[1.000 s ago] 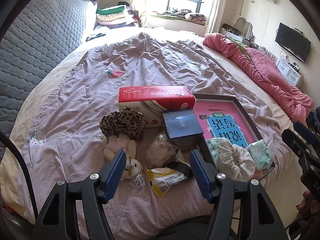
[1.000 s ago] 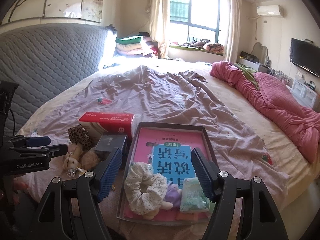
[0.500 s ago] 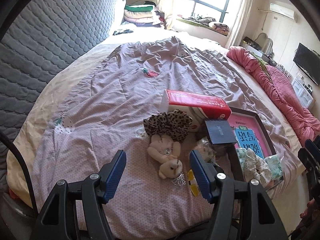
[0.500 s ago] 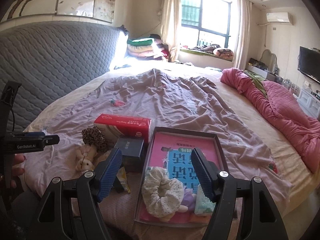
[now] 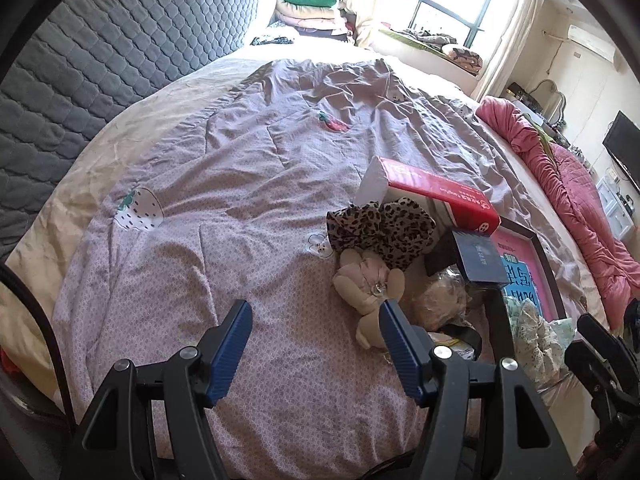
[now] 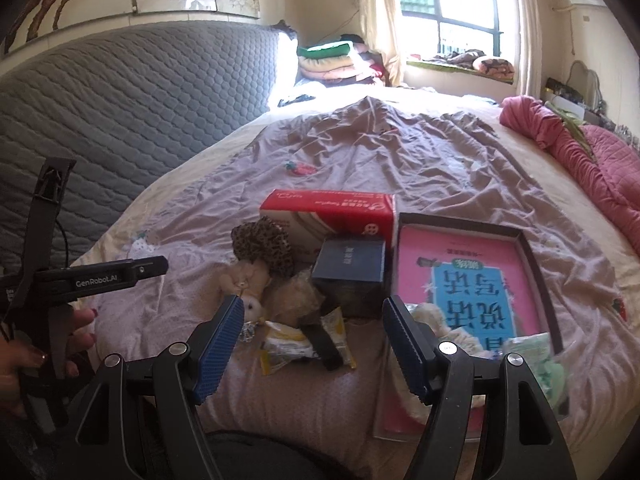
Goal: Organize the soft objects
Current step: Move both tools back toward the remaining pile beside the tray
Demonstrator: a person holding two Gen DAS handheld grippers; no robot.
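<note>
A leopard-print scrunchie (image 5: 384, 228) (image 6: 264, 246) and a beige plush toy (image 5: 368, 284) (image 6: 246, 280) lie on the lilac quilt by a red tissue box (image 5: 436, 196) (image 6: 332, 212). A dark tray with a pink book (image 6: 464, 276) (image 5: 520, 268) holds a white floral scrunchie (image 5: 528, 332) (image 6: 452, 336) and a mint packet (image 6: 532, 354). My left gripper (image 5: 316, 312) is open over bare quilt, left of the plush. My right gripper (image 6: 312, 312) is open above yellow snack packets (image 6: 304, 340), nothing between its fingers.
A dark blue box (image 6: 350, 268) (image 5: 478, 258) and a crinkled plastic bag (image 6: 294, 298) sit between toy and tray. A grey quilted headboard (image 5: 100, 60) runs along the left. A pink duvet (image 6: 592, 160) lies at the right. A hand (image 6: 24, 360) holds the left gripper.
The left gripper has swung left, so the pile slid to the right of its view. The right gripper has shifted left too, from over the tray to over the snack packets.
</note>
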